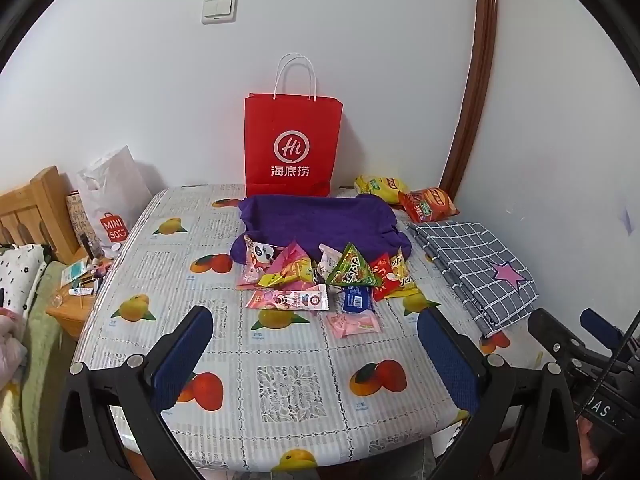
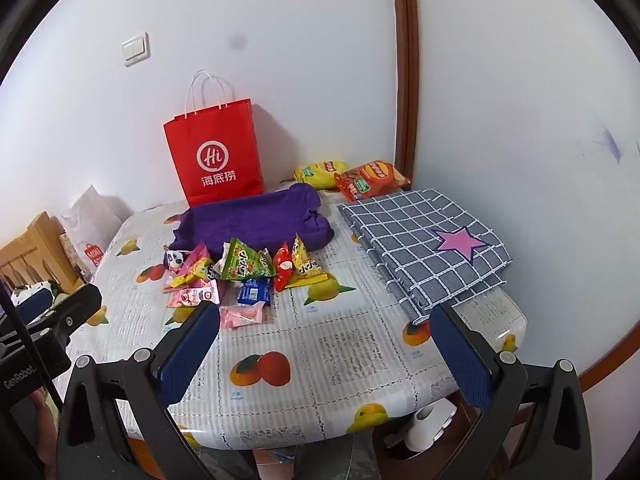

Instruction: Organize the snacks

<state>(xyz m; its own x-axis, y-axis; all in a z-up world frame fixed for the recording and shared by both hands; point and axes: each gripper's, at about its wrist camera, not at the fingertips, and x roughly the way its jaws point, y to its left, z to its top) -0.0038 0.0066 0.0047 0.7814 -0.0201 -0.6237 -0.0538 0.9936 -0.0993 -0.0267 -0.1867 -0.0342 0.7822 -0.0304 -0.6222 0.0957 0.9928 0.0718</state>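
Several small snack packets [image 1: 320, 280] [image 2: 244, 276] lie in a heap mid-table, in front of a purple cloth [image 1: 320, 220] [image 2: 256, 220]. A red paper bag [image 1: 292, 144] [image 2: 216, 156] stands upright against the wall behind it. A yellow chip bag [image 1: 376, 186] [image 2: 320, 172] and a red chip bag [image 1: 430, 204] [image 2: 370, 180] lie at the back right. My left gripper [image 1: 316, 340] hovers open over the table's near side, short of the pile. My right gripper [image 2: 326, 340] is open too, nothing between its fingers.
A folded grey checked cloth with a pink star [image 1: 476, 268] [image 2: 428, 252] covers the table's right side. The fruit-print tablecloth [image 1: 288, 392] [image 2: 340, 356] ends at a near edge. A white shopping bag [image 1: 110, 200], wooden bed frame and cluttered nightstand [image 1: 76, 292] stand left.
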